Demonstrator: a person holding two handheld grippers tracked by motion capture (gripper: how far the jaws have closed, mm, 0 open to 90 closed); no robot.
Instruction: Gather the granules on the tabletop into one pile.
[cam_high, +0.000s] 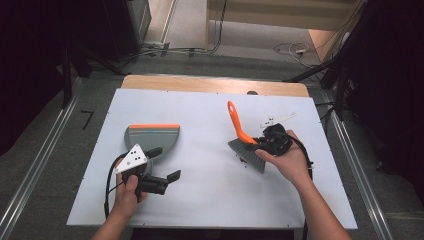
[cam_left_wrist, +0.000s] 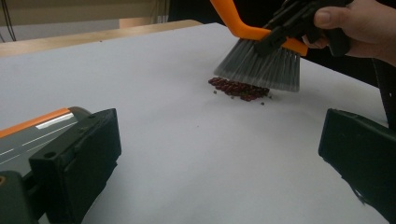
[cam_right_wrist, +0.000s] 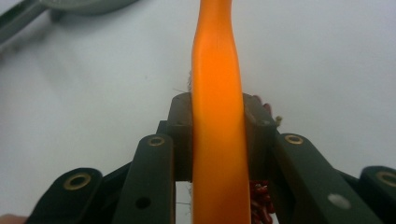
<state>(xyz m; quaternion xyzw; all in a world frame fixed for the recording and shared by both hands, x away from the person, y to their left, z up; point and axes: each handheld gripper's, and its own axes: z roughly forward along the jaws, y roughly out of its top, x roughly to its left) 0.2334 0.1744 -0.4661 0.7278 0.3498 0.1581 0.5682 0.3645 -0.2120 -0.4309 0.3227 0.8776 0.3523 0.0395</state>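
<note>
Sweeping is the step in hand: your right gripper has its jaws clamped on the orange handle of the brush, whose grey bristles stand at the far edge of the small heap of red beans on the white table. Your left gripper hangs with its jaws spread wide and nothing between them, one jaw just beside the grey dustpan, which lies flat and well apart from the heap. Next, you probably need to grip the dustpan and bring its lip toward the beans, then draw the bristles across them with a low, short stroke. Bare table lies between pan and heap, so you have room. Watch the table's right edge, which is near the brush side; loose beans could roll off.
</note>
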